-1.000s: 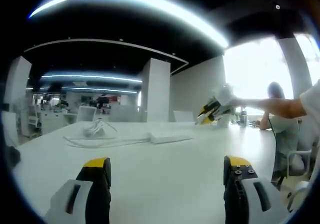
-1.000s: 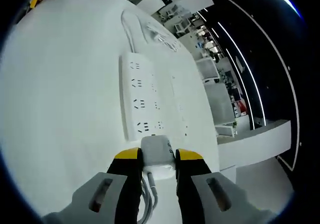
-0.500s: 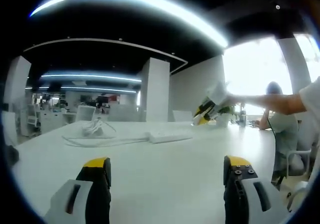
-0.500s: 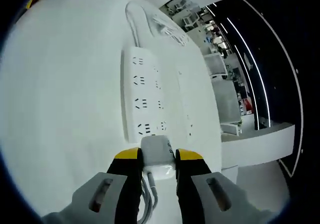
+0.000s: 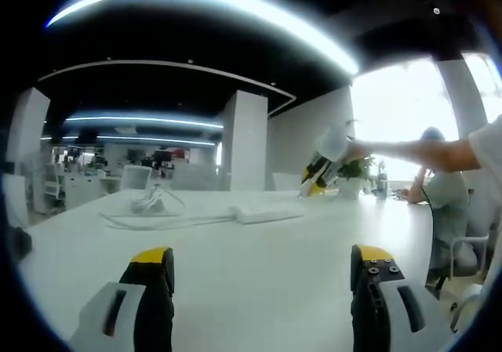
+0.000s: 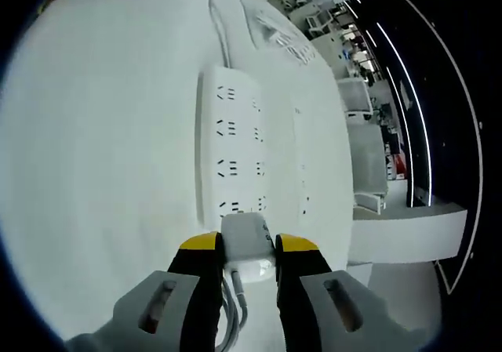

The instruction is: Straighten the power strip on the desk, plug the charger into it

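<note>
In the right gripper view my right gripper [image 6: 249,246] is shut on a white charger [image 6: 247,241], its cable trailing down between the jaws. The charger hovers just at the near end of the white power strip [image 6: 231,148], which lies on the white desk [image 6: 94,148] with several sockets facing up. Its cord [image 6: 227,23] runs away at the far end. In the left gripper view my left gripper [image 5: 263,262] stands open low over the desk, nothing between its jaws. The power strip [image 5: 267,213] lies far ahead, and my right gripper [image 5: 318,173] hangs above its right end.
A coiled white cable [image 5: 149,203] lies on the desk left of the strip. A person's arm [image 5: 423,154] reaches in from the right. A seated person [image 5: 439,195] is at the far right by a plant [image 5: 353,172]. Office desks and chairs stand behind.
My right gripper with the charger has drifted left and lower toward the strip's end; in its view the strip has grown larger and more centred. The left gripper has stayed put.
</note>
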Demonstrator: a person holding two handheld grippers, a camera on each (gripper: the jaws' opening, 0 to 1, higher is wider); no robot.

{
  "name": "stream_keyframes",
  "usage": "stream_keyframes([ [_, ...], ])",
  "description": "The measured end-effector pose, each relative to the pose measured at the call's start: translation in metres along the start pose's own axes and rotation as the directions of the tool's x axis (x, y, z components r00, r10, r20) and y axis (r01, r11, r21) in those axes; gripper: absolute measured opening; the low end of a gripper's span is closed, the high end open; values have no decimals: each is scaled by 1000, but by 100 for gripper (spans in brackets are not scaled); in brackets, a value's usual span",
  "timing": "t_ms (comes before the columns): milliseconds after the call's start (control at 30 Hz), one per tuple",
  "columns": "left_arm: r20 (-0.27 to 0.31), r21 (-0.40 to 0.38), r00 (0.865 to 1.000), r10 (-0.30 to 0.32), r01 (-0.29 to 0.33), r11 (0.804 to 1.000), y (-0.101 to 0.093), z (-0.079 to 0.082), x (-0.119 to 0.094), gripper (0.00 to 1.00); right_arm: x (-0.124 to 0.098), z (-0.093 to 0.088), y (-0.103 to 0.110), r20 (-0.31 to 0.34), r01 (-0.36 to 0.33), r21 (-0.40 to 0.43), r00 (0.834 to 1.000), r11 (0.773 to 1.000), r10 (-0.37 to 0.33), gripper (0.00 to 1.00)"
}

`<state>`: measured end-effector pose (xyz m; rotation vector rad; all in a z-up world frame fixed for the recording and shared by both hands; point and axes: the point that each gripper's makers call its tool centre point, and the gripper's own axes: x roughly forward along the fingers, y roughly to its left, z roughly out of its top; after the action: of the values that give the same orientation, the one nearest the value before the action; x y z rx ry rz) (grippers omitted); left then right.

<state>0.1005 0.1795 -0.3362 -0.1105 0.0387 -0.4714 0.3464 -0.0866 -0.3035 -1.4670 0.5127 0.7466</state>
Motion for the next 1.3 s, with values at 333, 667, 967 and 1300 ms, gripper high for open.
stream_keyframes([
  [333, 0, -1, 1000, 1, -1, 1000, 1, 0, -1, 96, 5, 2, 1, -52, -28, -38, 998, 999, 26, 23],
  [667, -5, 0, 1000, 2, -2, 1000, 2, -1, -1, 96, 12, 1, 1, -119, -61, -66, 991, 996, 53, 23],
  [967, -23, 14, 1000, 7, -6, 1000, 2, -2, 1, 96, 18, 2, 4, -148, -89, -70, 986, 994, 78, 23],
  [1300, -57, 12, 998, 4, -3, 1000, 2, -7, 4, 97, 22, 4, 3, -169, -123, -87, 980, 989, 107, 23],
])
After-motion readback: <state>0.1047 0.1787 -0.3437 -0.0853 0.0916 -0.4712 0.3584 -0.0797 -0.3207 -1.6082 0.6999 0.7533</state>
